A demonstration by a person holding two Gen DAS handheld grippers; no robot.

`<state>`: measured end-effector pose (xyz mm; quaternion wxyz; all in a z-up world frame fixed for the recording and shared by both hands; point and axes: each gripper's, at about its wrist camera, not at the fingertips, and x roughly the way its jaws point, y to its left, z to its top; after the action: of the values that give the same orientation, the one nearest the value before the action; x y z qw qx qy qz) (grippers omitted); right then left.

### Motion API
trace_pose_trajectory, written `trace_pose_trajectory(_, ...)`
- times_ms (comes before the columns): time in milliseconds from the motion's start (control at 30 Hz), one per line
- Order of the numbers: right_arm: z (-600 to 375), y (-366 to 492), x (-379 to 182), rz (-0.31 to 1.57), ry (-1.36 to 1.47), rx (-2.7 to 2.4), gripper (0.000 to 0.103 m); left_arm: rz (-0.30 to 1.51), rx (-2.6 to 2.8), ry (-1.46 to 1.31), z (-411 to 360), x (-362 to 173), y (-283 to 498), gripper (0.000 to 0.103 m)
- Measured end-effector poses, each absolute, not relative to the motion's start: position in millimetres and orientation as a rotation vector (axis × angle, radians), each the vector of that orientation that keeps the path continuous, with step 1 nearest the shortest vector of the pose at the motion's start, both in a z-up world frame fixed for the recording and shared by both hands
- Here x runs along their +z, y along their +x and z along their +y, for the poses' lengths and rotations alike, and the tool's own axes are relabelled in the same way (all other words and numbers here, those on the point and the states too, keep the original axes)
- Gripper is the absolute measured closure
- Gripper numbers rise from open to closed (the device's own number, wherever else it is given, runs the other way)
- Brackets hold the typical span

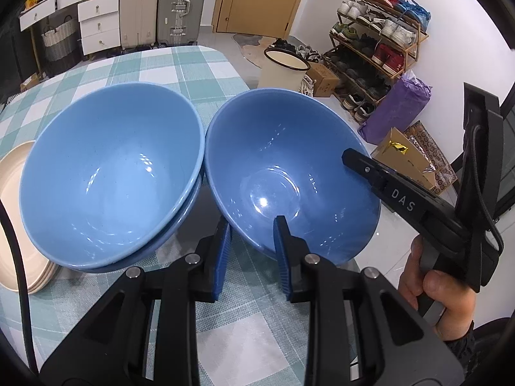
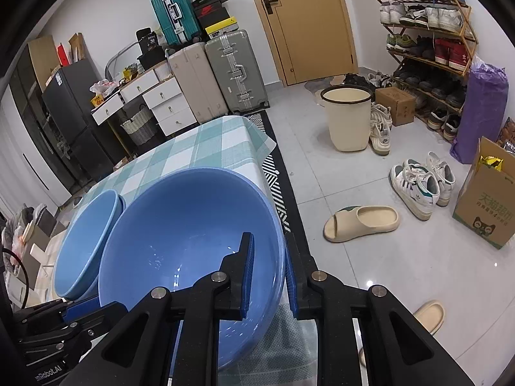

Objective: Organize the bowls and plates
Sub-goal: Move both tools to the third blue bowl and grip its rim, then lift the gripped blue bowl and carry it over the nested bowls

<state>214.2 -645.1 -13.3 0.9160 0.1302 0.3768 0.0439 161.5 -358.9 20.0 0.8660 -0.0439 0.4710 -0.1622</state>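
Observation:
A blue bowl (image 1: 289,173) is tilted and held off the checked tablecloth (image 1: 180,67). My left gripper (image 1: 252,238) is shut on its near rim, one finger inside and one outside. My right gripper (image 2: 268,267) is shut on the same bowl (image 2: 190,247) at its right rim; it also shows in the left wrist view (image 1: 386,186). To the left, two nested blue bowls (image 1: 109,183) sit on the table, seen in the right wrist view (image 2: 87,241) too. Stacked cream plates (image 1: 16,225) lie at the far left.
The table's right edge (image 2: 267,148) drops to a tiled floor with a cream bin (image 2: 347,119), slippers (image 2: 360,222), sneakers (image 2: 418,186) and a cardboard box (image 2: 486,206). Suitcases (image 2: 235,74), drawers and a shoe rack (image 2: 428,38) stand along the walls.

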Motion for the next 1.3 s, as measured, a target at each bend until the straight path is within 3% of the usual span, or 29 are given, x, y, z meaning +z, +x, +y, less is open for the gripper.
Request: trace_pose_trajectory(1300,-622,135,97,0.511,0.183,0.089,0.083,0.802,-0.395,-0.100,-329,122,119,0.079)
